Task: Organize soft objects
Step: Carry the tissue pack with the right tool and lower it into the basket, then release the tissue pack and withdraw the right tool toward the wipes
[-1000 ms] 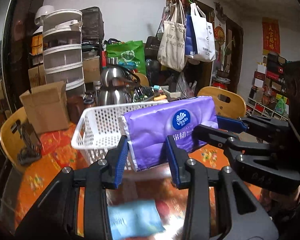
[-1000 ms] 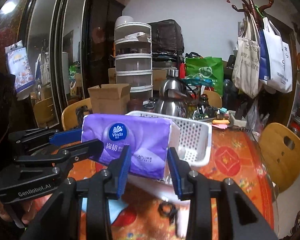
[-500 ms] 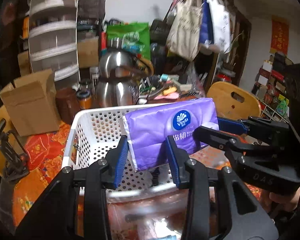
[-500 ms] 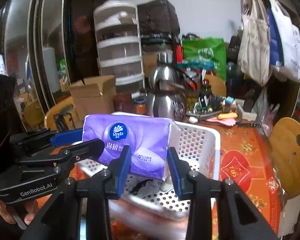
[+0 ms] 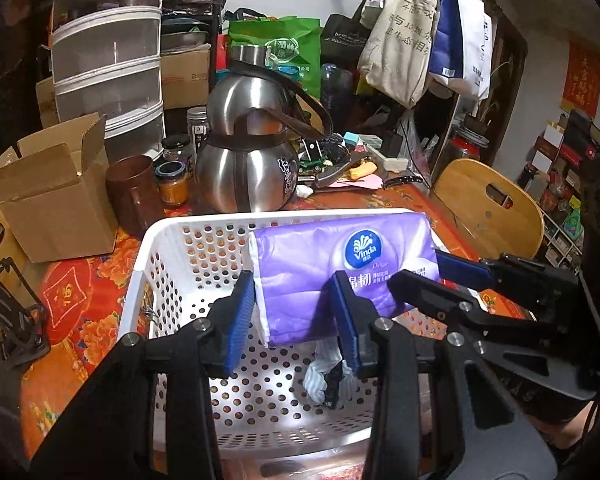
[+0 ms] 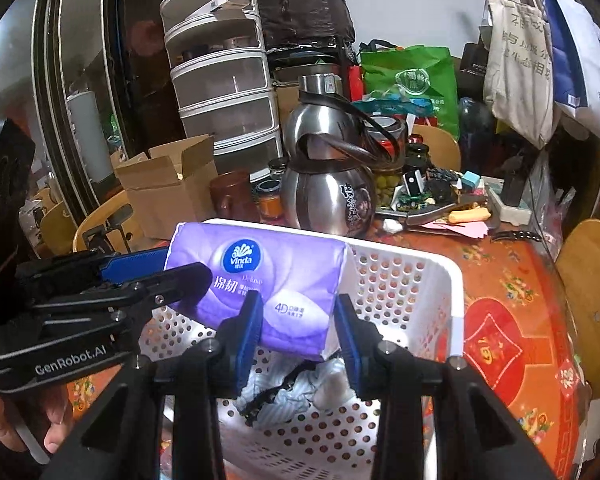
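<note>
So both grippers have the same purple Vinda tissue pack (image 5: 340, 276) pinched between them, one on each end, and it's hanging in the air right over the white perforated basket (image 5: 172, 264), tilted a bit with the end toward the left gripper lower. The left gripper (image 5: 294, 316) has its blue pads closed in on the pack's sealed end, pack squeezed between the two fingers, and the right gripper (image 6: 298, 326) is doing the same thing on the other end, pads pressed into the plastic on both sides. In the left wrist view you can see the right gripper coming in from the right side with its fingers clamped along the pack, and the right wrist view shows the mirror of that. Down in the basket, right under the pack, there's a crumpled light blue striped cloth with black trim (image 6: 292, 392) lying on the floor of it. The basket sits on the red patterned tablecloth (image 6: 512, 320), with a steel kettle (image 5: 248, 172) just behind it and an open cardboard box (image 5: 52, 188) off to the left
</note>
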